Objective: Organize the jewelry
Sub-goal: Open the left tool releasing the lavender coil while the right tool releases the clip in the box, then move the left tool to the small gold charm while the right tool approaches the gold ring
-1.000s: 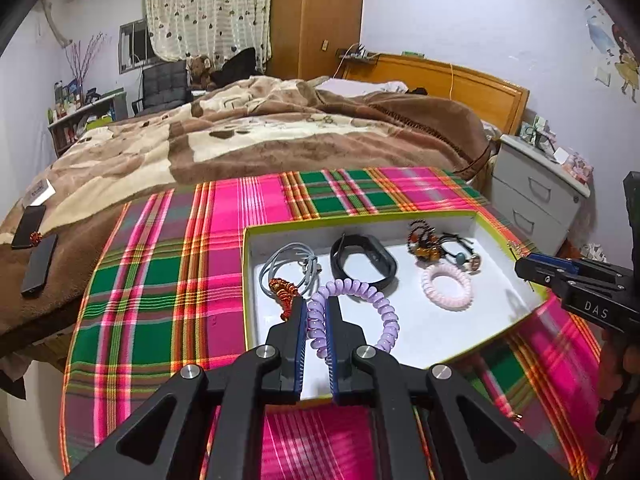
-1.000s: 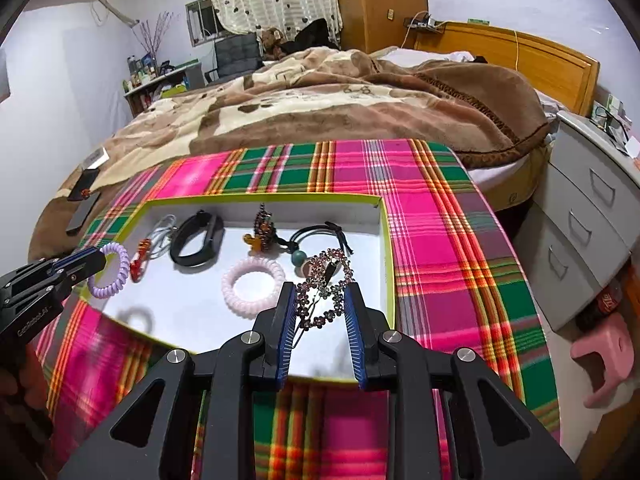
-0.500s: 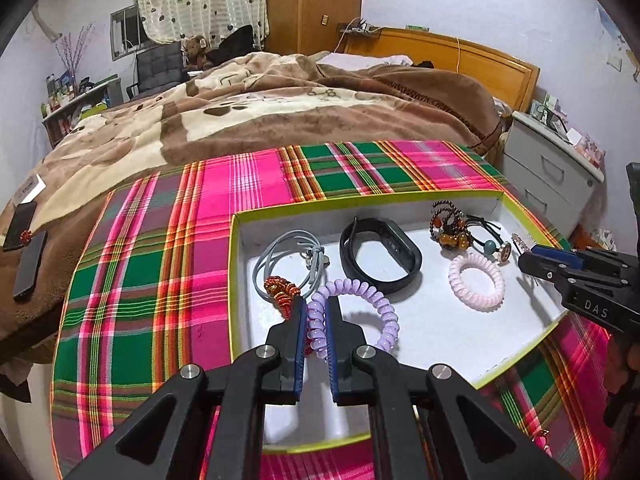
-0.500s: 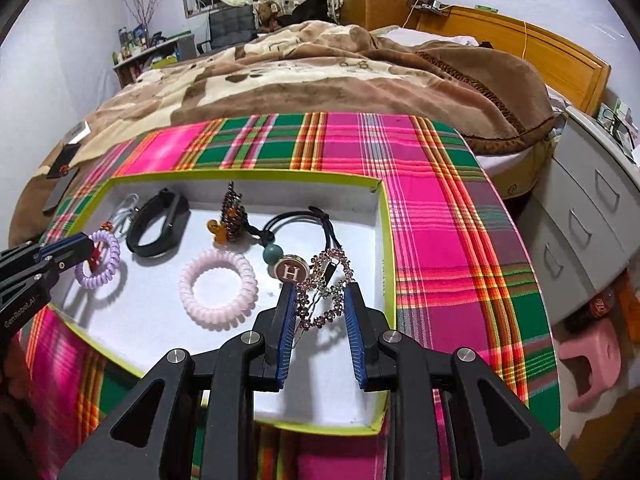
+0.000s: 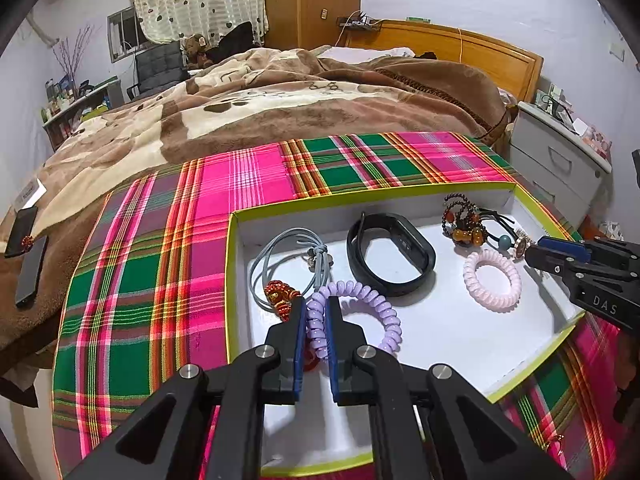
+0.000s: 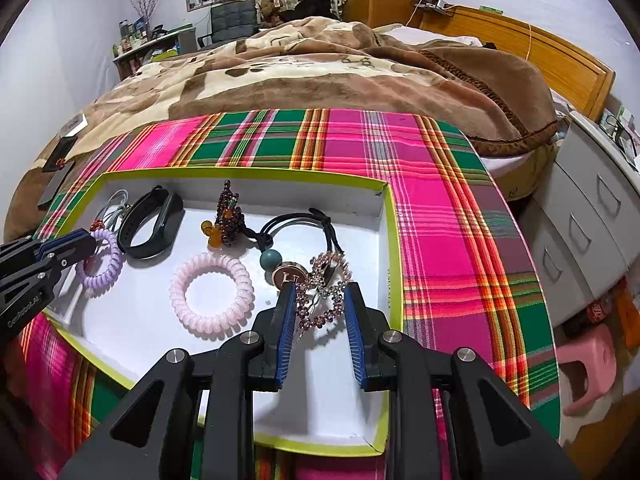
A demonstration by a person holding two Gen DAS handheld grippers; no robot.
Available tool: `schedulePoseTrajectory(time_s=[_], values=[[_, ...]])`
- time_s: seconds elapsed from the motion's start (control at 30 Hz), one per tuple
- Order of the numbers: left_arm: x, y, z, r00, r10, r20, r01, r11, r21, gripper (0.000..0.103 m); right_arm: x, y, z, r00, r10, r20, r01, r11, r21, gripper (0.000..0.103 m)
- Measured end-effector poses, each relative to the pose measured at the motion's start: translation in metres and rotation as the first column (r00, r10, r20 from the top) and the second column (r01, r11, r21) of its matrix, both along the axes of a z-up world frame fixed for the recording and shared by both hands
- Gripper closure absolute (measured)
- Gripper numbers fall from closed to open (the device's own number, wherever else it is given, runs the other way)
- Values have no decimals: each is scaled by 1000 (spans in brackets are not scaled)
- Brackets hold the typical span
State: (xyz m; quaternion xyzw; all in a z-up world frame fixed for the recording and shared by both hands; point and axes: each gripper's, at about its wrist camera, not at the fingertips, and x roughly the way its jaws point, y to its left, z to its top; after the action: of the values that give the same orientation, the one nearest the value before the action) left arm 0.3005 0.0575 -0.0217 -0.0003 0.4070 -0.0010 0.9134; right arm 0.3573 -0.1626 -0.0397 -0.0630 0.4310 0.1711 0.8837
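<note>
**Holding two pieces over the tray**

Gripping a lilac coil hair tie (image 5: 352, 300), the left gripper (image 5: 316, 320) has its blue pads pinched tight on one side of the loop, low over the near left part of the white tray (image 5: 532, 368). The right gripper (image 6: 318, 304) hangs by the tray's right wall with a rhinestone brooch (image 6: 324, 292) between its pads; it looks clamped, though I can't be sure both pads touch.

Inside the tray lie a black wristband (image 5: 390, 258) toward the far edge, a grey cord (image 5: 280, 260) in the far left corner, a pink coil hair tie (image 6: 211, 292) mid-tray and a beaded bracelet (image 6: 229, 216). A plaid cloth (image 6: 440, 220) carries the tray.
</note>
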Motion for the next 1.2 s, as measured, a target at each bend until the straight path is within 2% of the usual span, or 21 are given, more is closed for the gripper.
schedulePoseTrajectory(time_s=[0.1, 0.2, 0.43, 0.53, 0.63, 0.97, 1.2], values=[[1, 0, 0, 1000, 0, 0, 0, 1000, 5, 94, 0, -1, 0, 1000, 0, 2, 0, 1000, 0, 77], [1, 0, 0, 1000, 0, 1, 0, 1000, 0, 94, -1, 0, 2, 1000, -4, 11, 4, 1000, 8, 68], [-9, -1, 10, 999, -14, 38, 15, 1000, -16, 93, -13, -3, 13, 999, -12, 35, 10, 999, 38, 67], [-17, -2, 16, 998, -20, 63, 22, 1000, -22, 88, -21, -7, 20, 999, -15, 49, 12, 998, 58, 67], [-27, -2, 24, 996, -20, 84, 21, 1000, -22, 87, -31, -11, 27, 998, -18, 66, 13, 997, 73, 67], [-93, -11, 51, 981, -14, 193, 21, 999, -38, 87, -93, -24, 50, 990, -7, 140, -13, 989, 144, 67], [-139, -24, 53, 976, -29, 214, 41, 998, -52, 87, -144, -24, 53, 986, 23, 166, -53, 982, 182, 67]])
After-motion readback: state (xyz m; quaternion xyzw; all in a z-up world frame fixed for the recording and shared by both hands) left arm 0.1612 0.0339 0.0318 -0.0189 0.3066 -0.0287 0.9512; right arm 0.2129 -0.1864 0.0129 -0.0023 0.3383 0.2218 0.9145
